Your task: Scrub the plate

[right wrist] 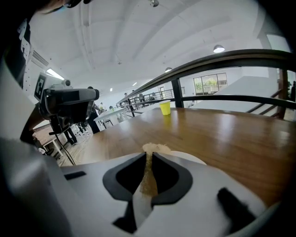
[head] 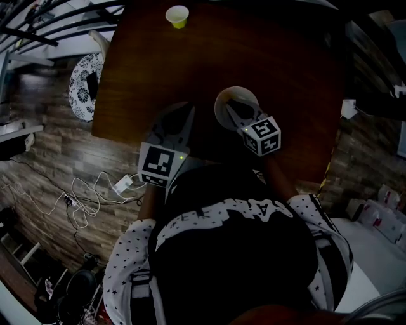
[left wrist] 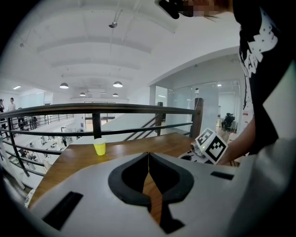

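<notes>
We pinch one tan scrub pad (right wrist: 152, 149) in the right gripper (head: 233, 113), its tip over the single white plate (head: 219, 101) on the near part of the table (head: 285, 57), likely ready for rubbing. The left gripper (head: 188, 117) waits just beside, jaws closed and empty. One yellow cup (head: 177, 16) stands well apart.

An open-plan office mezzanine: a wooden worktop (left wrist: 125, 150) beside a metal railing (left wrist: 97, 110) overlooking desks under ceiling lamps (left wrist: 64, 85)
</notes>
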Motion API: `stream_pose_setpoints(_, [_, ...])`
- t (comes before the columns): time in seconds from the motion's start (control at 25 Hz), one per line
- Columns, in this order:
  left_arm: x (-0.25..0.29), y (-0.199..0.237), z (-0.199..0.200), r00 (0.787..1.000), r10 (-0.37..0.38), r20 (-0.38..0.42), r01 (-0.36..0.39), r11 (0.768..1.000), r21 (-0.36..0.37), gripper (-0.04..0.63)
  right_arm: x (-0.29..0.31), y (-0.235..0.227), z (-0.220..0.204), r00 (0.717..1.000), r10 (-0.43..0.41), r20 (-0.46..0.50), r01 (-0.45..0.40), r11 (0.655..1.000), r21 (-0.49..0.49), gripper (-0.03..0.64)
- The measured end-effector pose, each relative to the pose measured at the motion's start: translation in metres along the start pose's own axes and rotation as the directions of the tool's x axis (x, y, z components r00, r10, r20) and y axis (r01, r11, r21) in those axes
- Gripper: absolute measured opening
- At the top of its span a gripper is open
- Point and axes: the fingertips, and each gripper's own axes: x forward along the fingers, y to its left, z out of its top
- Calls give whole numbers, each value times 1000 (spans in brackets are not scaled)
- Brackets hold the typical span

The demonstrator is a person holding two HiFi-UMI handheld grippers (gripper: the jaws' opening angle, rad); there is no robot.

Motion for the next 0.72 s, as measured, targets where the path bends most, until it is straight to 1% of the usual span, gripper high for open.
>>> stream_pose_setpoints(0.12, [0,0,-1,1000,-5,-3,5,1000,1,14,0,1,-1,1000,-3,-3,3,1000,-15,49])
stream_pose_setpoints(0.32, [1,0,1,1000,-20,1,20,1000,10,14,2,11,-12,999,23,-32,-24,999,-31,49])
stream_pose_setpoints(0.48, [2,-3,4,999,-35,10,35,999,17,14,-1,12,-7,1000,2,-18,-3,1000,-30,49])
stream_pose_setpoints(0.64, [3,-5,3,999,-47,10,47,999,20,14,-2,19,-17,999,25,-39,-26,999,-28,49])
stream_pose_setpoints(0.72, [2,-5,3,999,-52,9,52,998,21,14,-3,21,-17,999,22,-39,-23,999,-25,49])
